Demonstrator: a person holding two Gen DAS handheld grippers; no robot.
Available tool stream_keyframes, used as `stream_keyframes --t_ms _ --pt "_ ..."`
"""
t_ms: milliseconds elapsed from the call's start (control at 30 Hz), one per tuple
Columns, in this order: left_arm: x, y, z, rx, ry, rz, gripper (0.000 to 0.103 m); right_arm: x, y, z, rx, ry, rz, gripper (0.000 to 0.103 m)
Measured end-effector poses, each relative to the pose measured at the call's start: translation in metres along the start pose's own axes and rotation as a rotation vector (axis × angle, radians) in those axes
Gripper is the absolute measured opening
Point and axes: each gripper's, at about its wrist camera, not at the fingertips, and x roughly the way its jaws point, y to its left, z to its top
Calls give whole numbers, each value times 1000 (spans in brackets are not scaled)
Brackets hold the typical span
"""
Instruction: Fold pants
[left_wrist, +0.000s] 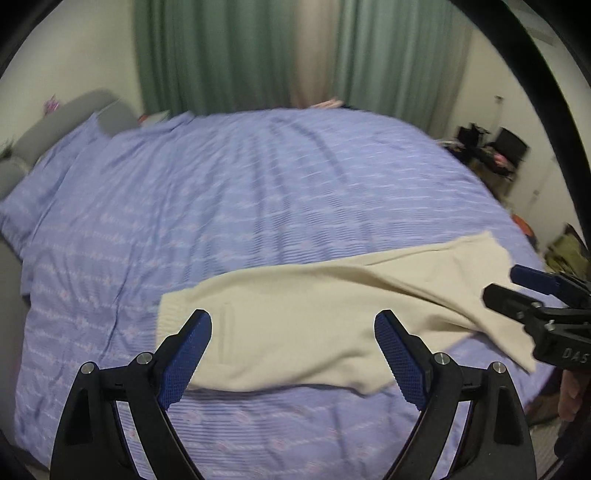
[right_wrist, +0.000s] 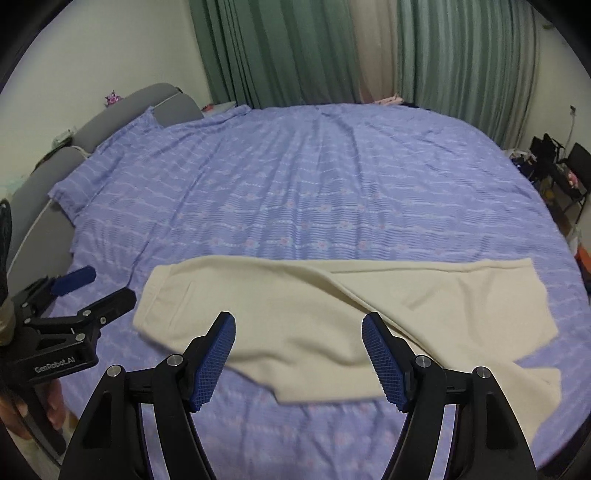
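Cream pants (left_wrist: 314, 332) lie flat across the near part of the bed, waistband to the left, legs running right; they also show in the right wrist view (right_wrist: 295, 310). The two legs lie apart, crossing near the middle. My left gripper (left_wrist: 293, 354) is open and empty, held above the waist end. My right gripper (right_wrist: 299, 354) is open and empty, held above the middle of the pants. Each gripper shows in the other's view: the right one (left_wrist: 517, 291) at the far right by the leg ends, the left one (right_wrist: 96, 291) at the far left by the waistband.
The bed has a purple striped sheet (right_wrist: 314, 184) with a grey padded headboard (right_wrist: 122, 110) at the left. Green curtains (right_wrist: 295, 48) hang behind. A dark chair and clutter (right_wrist: 557, 166) stand at the right beside the bed.
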Motion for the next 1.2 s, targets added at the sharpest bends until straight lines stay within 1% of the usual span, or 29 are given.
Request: stream_keyframes --t_ms 100,167,267,367,433,500,533,567,600,667,733,833,900,933,1000,1033,1100,1200 --pt "-25 -35 0 52 -19 -27 91 -41 -20 -14 12 -26 -18 71" --pt "-38 -56 -1 70 -32 -27 91 -69 -36 -25 22 -42 -36 71" --pt "-53 -89 -3 81 -46 -63 91 -101 -67 -41 54 -65 -48 71" --pt "-62 -131 -6 97 -59 -72 92 -121 -101 -55 76 -66 -56 71" --pt "-65 -158 -10 90 -66 -73 92 -129 -123 -63 75 -68 -50 71" --pt "-66 -182 -14 75 -68 -61 92 -138 -153 -74 70 -62 -42 71" --pt "-67 -198 -17 63 -71 -51 92 -140 -163 -76 69 -59 -28 71" --pt "-67 -209 -20 52 -71 -35 92 -144 -183 -82 68 -53 1 71" --pt "-66 -224 -23 29 -55 1 92 -143 -194 -84 67 -40 11 71" --pt "-68 -249 -29 -6 -46 16 92 -143 -219 -89 67 -8 42 71" --pt "-66 -273 -37 -28 -33 26 92 -146 -246 -97 53 0 77 71" --pt "-62 -305 -48 -70 -15 51 92 -142 -277 -108 4 16 63 71" --pt "-60 -324 -53 -89 -10 43 92 -138 -299 -114 -13 38 78 71" --pt "-59 -333 -55 -90 -19 51 92 -136 -306 -117 -20 48 83 71" --pt "-53 -351 -60 -80 -33 106 92 -131 -324 -126 -39 79 80 71" --pt "-49 -354 -63 -74 -36 113 92 -128 -330 -130 -46 87 83 71" --pt "-34 -367 -69 -45 -9 138 92 -119 -341 -139 -61 118 85 71" --pt "-12 -379 -78 -11 39 139 92 -99 -351 -151 -56 180 86 71"
